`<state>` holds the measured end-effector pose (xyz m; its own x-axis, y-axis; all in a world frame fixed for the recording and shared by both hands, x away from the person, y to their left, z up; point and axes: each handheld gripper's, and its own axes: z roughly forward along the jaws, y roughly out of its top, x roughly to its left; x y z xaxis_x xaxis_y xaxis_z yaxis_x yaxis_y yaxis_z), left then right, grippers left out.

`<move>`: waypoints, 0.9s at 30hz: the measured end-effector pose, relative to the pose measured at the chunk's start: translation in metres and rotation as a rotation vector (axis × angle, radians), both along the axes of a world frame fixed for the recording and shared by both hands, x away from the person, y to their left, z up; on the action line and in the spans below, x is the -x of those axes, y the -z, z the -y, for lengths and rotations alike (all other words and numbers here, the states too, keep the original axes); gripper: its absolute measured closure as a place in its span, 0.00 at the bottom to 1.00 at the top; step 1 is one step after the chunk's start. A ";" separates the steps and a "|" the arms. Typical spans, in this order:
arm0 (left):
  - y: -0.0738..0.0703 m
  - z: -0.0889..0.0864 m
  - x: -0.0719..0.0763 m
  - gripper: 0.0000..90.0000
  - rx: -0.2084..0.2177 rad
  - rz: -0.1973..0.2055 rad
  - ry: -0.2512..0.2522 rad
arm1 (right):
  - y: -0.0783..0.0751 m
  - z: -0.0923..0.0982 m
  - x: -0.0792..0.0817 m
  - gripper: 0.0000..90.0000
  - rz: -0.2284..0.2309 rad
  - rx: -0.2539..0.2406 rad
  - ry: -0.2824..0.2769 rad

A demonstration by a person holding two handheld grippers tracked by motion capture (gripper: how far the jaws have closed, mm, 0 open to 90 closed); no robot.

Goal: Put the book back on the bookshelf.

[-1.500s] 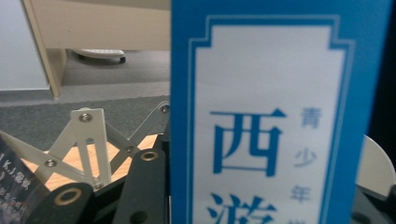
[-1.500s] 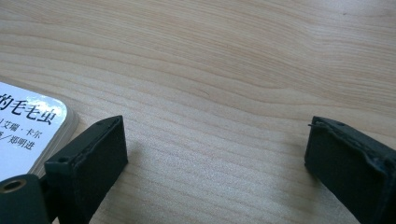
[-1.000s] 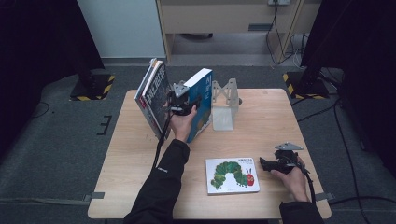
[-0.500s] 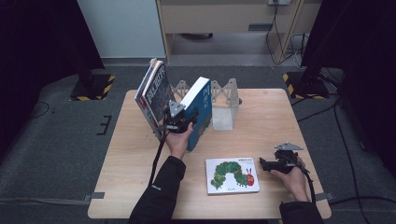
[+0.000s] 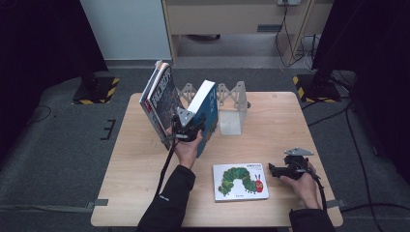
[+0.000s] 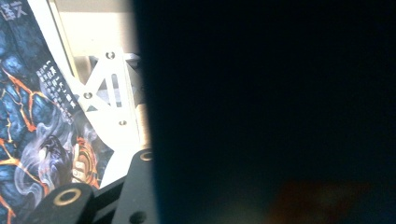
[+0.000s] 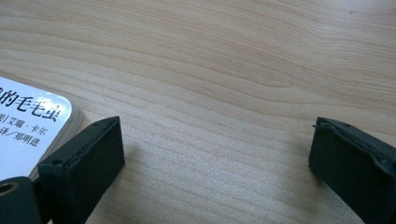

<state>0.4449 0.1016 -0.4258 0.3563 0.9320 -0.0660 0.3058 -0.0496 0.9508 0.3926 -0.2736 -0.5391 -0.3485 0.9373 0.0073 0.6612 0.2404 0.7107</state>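
Note:
A blue book (image 5: 209,104) stands tilted on the table, its top leaning right toward the clear rack (image 5: 232,96). My left gripper (image 5: 187,129) is shut on its near lower edge. In the left gripper view the book's dark cover (image 6: 280,102) sits close against the lens beside one black finger (image 6: 135,191). A dark illustrated book (image 5: 162,99) (image 6: 32,116) leans to its left. The caterpillar picture book (image 5: 240,181) (image 7: 28,126) lies flat near the front edge. My right gripper (image 5: 275,170) (image 7: 215,154) rests open on the wood just right of it, with nothing between its jaws.
The metal bracing of the rack (image 6: 109,98) shows behind the leaning books. The wooden table (image 5: 270,121) has bare wood at its right and left sides. Dark stands with striped bases (image 5: 96,89) flank the table on the floor.
My left gripper has drawn back toward the person and sunk a little, taking the blue book's lower edge with it. The right gripper has not moved.

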 end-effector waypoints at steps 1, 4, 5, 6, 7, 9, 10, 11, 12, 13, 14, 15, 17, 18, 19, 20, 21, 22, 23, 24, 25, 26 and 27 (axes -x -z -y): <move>0.001 0.001 0.000 0.67 -0.009 0.008 -0.012 | 0.000 0.000 0.000 0.04 0.001 0.002 -0.002; 0.002 0.003 0.000 0.67 -0.017 0.021 -0.029 | 0.000 0.000 -0.001 0.03 -0.001 0.002 -0.003; 0.002 0.004 0.000 0.67 -0.022 0.026 -0.038 | 0.000 -0.001 -0.001 0.03 -0.002 -0.001 0.000; 0.003 0.005 0.000 0.67 -0.022 0.029 -0.040 | 0.000 -0.001 -0.001 0.03 -0.002 -0.001 0.000; 0.003 0.005 -0.001 0.67 -0.021 0.032 -0.040 | 0.000 -0.001 -0.001 0.03 -0.002 -0.001 0.000; 0.003 0.006 -0.003 0.67 -0.015 0.030 -0.039 | 0.000 0.000 -0.001 0.03 0.000 0.002 -0.002; 0.003 0.006 -0.003 0.67 -0.015 0.030 -0.039 | 0.000 0.000 -0.001 0.03 0.000 0.002 -0.002; 0.003 0.008 -0.005 0.67 -0.021 0.036 -0.041 | 0.000 -0.001 -0.001 0.03 -0.002 0.002 -0.002; 0.004 0.009 -0.006 0.67 -0.019 0.036 -0.044 | 0.000 -0.001 -0.002 0.03 -0.004 0.003 -0.003; 0.004 0.010 -0.007 0.67 -0.022 0.038 -0.052 | 0.000 -0.001 -0.002 0.03 -0.003 0.001 -0.002; 0.004 0.011 -0.008 0.67 -0.026 0.038 -0.060 | 0.000 -0.001 -0.002 0.02 -0.003 0.003 -0.005; 0.004 0.012 -0.008 0.67 -0.028 0.040 -0.066 | 0.000 -0.001 -0.002 0.02 -0.004 0.002 -0.005; 0.004 0.013 -0.009 0.67 -0.037 0.044 -0.066 | 0.000 -0.001 -0.002 0.02 0.000 0.002 -0.005; 0.004 0.013 -0.010 0.67 -0.037 0.045 -0.066 | 0.000 -0.001 -0.003 0.02 -0.001 0.002 -0.004; 0.004 0.012 -0.011 0.67 -0.037 0.043 -0.064 | 0.000 -0.001 -0.003 0.02 -0.001 0.002 -0.004; 0.004 0.012 -0.011 0.67 -0.037 0.043 -0.064 | 0.000 -0.001 -0.003 0.02 -0.001 0.002 -0.004; 0.004 0.011 -0.011 0.67 -0.041 0.042 -0.064 | 0.000 -0.001 -0.003 0.02 0.000 0.002 -0.006; 0.003 0.009 -0.011 0.67 -0.034 0.038 -0.058 | 0.000 -0.001 -0.003 0.02 -0.001 0.002 -0.007; 0.003 0.007 -0.010 0.67 -0.028 0.036 -0.051 | 0.000 -0.001 -0.003 0.02 -0.001 0.003 -0.008; 0.003 0.007 -0.010 0.67 -0.028 0.036 -0.051 | 0.000 -0.001 -0.003 0.02 -0.001 0.003 -0.008; 0.003 0.007 -0.007 0.67 -0.041 0.039 -0.047 | 0.000 -0.001 -0.003 0.02 -0.003 0.004 -0.009; 0.002 0.006 -0.006 0.67 -0.042 0.037 -0.048 | 0.000 -0.001 -0.003 0.02 -0.003 0.004 -0.009; 0.002 0.005 -0.005 0.67 -0.044 0.038 -0.050 | 0.000 -0.001 -0.003 0.02 -0.003 0.003 -0.009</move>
<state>0.4496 0.0961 -0.4281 0.3106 0.9505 -0.0118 0.2725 -0.0772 0.9591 0.3960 -0.2724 -0.5394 -0.3566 0.9342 0.0051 0.6611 0.2485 0.7079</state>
